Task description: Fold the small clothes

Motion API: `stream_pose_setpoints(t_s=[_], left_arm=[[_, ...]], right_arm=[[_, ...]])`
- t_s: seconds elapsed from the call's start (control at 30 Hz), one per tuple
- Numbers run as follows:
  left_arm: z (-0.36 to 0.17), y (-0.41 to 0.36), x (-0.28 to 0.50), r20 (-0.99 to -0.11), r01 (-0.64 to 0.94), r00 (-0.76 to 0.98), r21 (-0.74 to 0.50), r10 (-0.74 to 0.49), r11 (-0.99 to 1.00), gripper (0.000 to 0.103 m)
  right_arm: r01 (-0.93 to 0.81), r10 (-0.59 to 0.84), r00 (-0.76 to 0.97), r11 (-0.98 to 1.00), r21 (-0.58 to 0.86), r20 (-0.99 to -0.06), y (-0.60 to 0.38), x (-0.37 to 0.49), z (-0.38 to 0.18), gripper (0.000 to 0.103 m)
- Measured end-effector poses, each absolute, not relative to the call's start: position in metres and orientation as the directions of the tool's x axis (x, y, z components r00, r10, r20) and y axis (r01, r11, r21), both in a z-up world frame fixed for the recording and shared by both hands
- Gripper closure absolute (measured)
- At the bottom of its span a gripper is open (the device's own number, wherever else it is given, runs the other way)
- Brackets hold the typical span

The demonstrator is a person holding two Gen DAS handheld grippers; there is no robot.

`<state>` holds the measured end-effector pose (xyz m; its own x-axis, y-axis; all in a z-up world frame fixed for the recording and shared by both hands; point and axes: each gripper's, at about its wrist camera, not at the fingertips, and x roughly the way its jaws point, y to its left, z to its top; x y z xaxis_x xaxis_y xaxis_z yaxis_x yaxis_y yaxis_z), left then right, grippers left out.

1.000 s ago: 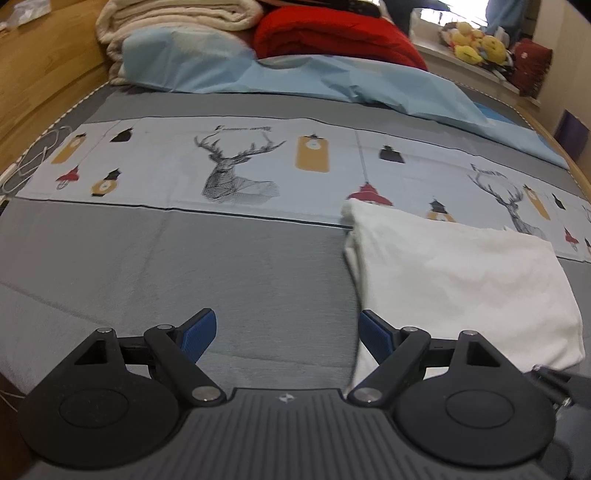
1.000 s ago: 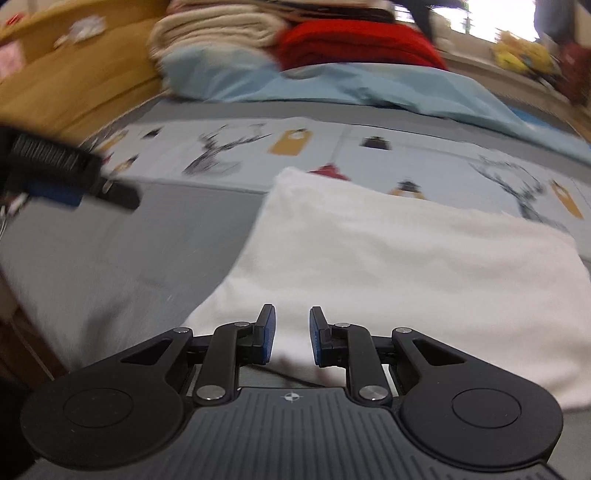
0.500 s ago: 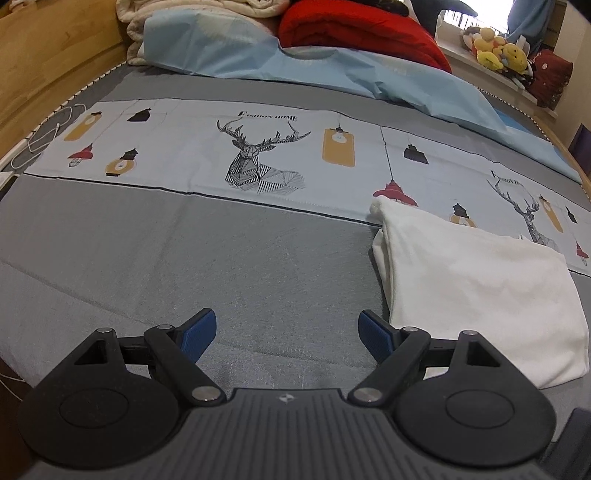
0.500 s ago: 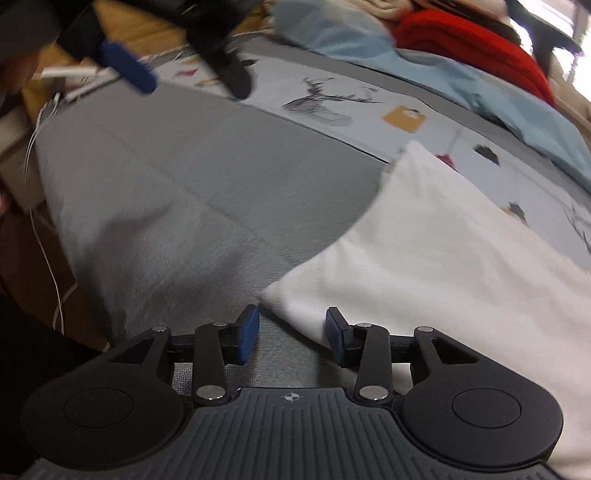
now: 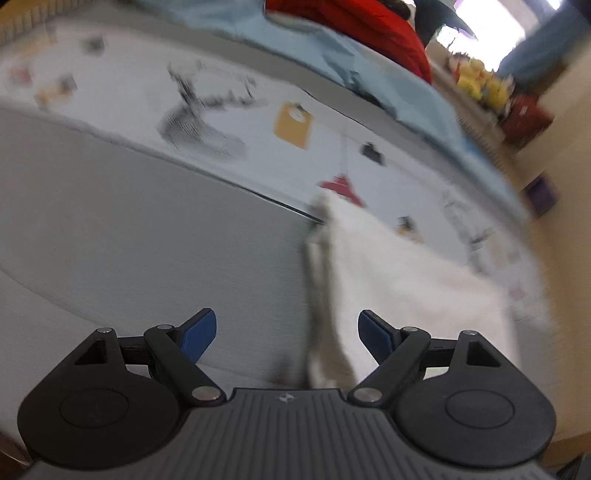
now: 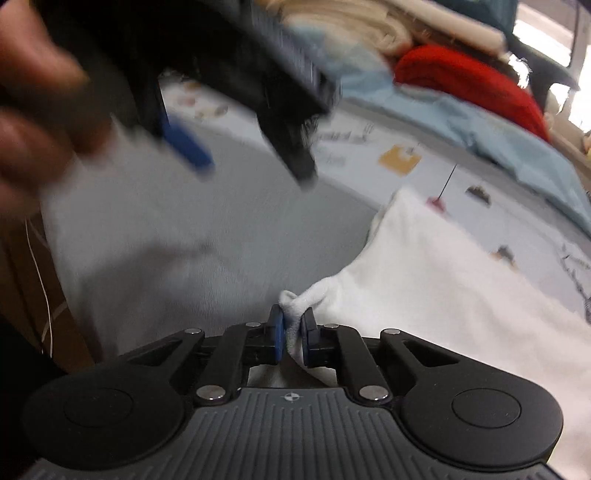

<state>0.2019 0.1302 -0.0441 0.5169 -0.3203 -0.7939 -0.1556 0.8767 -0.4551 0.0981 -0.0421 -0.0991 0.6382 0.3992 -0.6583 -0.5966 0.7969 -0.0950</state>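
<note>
A folded white garment [image 5: 406,277] lies on the grey bedspread [image 5: 147,240], its far edge over the printed band. In the right wrist view the white garment [image 6: 461,295] fills the right half. My right gripper [image 6: 291,328] is closing, and its blue pads pinch the garment's near left corner, which bunches up between them. My left gripper [image 5: 286,325] stands open over the bedspread, with the garment's left edge running down between its fingers, untouched. The left gripper [image 6: 255,170] also shows blurred at the upper left of the right wrist view, held by a hand [image 6: 33,122].
A pale printed band with deer and lamps [image 5: 207,110] crosses the bed. Behind it lie a light blue sheet [image 5: 388,85], a red blanket [image 5: 351,29] and cream blankets [image 6: 351,22]. Plush toys [image 5: 480,81] sit at the far right. A white cable [image 6: 40,280] hangs at the bed's left edge.
My right gripper has shut on the white garment's near left corner. The left gripper has tilted and dropped closer to the garment's left edge, still open.
</note>
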Motion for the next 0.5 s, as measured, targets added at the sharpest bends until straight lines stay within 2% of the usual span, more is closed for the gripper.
stream_pose_setpoints(t_s=[0.17, 0.4, 0.47, 0.5], left_arm=[[-0.054, 0.110, 0.234, -0.737, -0.120, 0.499, -0.579, -0.455, 0.806, 0.015], [-0.104, 0.087, 0.286, -0.772, -0.175, 0.356, -0.608, -0.526, 0.774, 0.015], [-0.115, 0.081, 0.295, -0.765, -0.183, 0.341, -0.625, -0.547, 0.759, 0.017], [-0.118, 0.077, 0.299, -0.759, -0.179, 0.340, -0.632, -0.555, 0.754, 0.022]], right_arm=[[-0.580, 0.439, 0.666, 0.814, -0.047, -0.603, -0.067, 0.091, -0.073, 0.095], [-0.552, 0.456, 0.681, 0.834, 0.007, -0.574, -0.092, 0.085, -0.054, 0.099], [-0.546, 0.460, 0.682, 0.837, 0.023, -0.568, -0.099, 0.085, -0.051, 0.099], [-0.545, 0.461, 0.682, 0.838, 0.026, -0.568, -0.101, 0.084, -0.049, 0.099]])
